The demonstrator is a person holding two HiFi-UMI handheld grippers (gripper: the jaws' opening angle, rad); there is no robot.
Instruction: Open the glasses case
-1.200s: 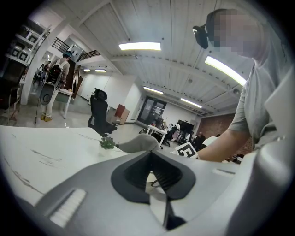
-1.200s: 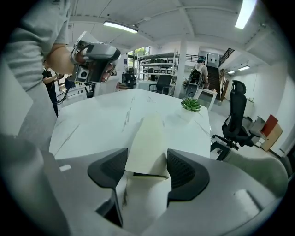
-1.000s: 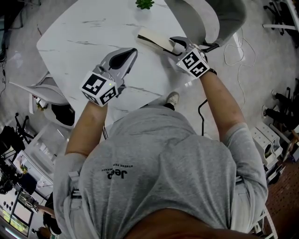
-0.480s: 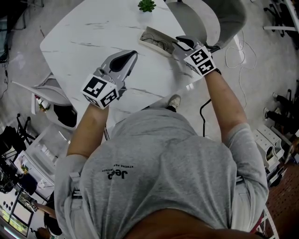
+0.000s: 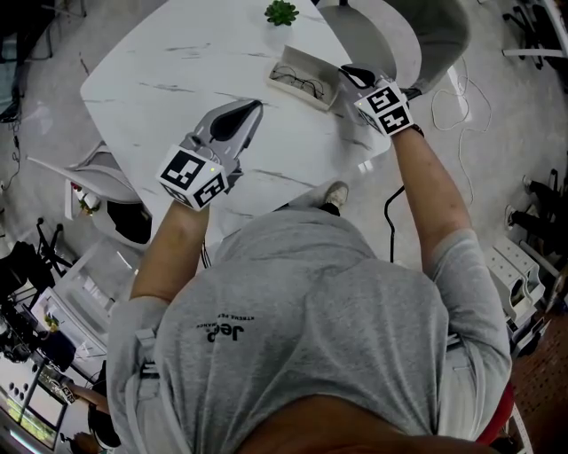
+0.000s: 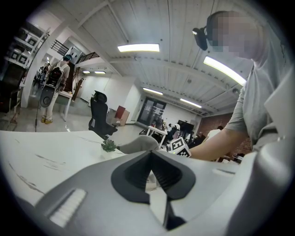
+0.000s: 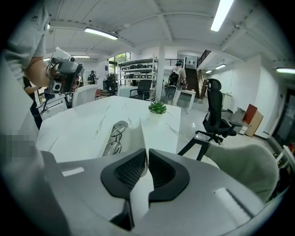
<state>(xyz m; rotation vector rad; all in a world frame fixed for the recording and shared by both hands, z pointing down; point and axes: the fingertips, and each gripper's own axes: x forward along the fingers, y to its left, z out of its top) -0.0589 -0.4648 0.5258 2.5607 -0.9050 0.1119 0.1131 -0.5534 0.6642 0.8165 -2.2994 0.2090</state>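
Note:
The glasses case (image 5: 295,60) lies open on the white marble table (image 5: 177,62), and a pair of glasses (image 5: 296,83) shows inside it. My right gripper (image 5: 349,76) is at the case's right side. Its jaws are closing, and the thin pale lid (image 7: 137,131) stands pinched between the black pads. The right gripper view shows the glasses (image 7: 115,137) in the tray just left of that lid. My left gripper (image 5: 255,104) hovers over the table's middle, apart from the case, its jaws together on nothing.
A small green plant (image 5: 281,11) stands at the table's far edge beyond the case. A grey chair (image 5: 404,35) is pushed in close behind the right gripper. The table's right edge runs just under the right hand. Cables lie on the floor to the right.
The case's lid has swung open and the glasses now show. My right gripper has moved right and away along the table edge with the lid. The left gripper has stayed put.

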